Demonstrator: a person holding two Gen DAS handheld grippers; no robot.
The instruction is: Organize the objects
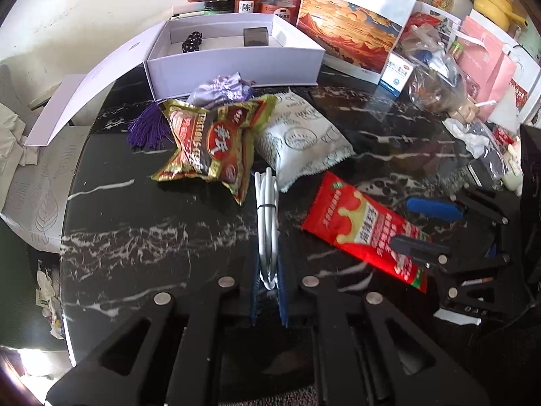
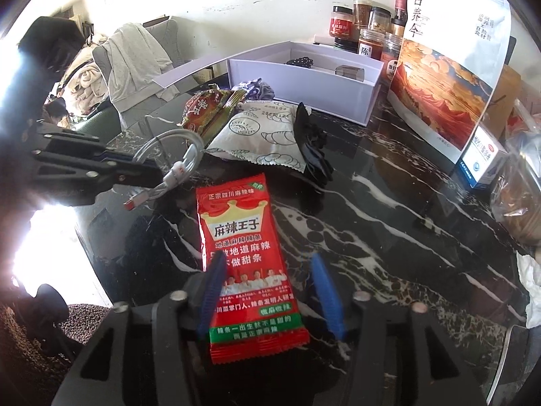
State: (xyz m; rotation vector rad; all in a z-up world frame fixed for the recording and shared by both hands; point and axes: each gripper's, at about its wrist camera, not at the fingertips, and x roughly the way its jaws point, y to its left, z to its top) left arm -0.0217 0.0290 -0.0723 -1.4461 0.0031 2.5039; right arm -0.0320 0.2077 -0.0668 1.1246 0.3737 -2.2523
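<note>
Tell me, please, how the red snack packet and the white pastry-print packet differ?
The red snack packet is flat with bold Chinese lettering; the white pastry-print packet is puffy with outline drawings. The red one lies alone between the right gripper fingers; the white one touches neighbouring items. Both are sealed and lie on the black marble table.

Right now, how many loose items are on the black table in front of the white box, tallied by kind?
Snack packets: 3 (red packet, gold-red packet, white packet)
Cables: 1 (white cable, clamped in the left gripper)
Fabric pouches: 1 (purple pouch)
Black items: 1 (black bundle, kind unclear)
Total: 6
</note>
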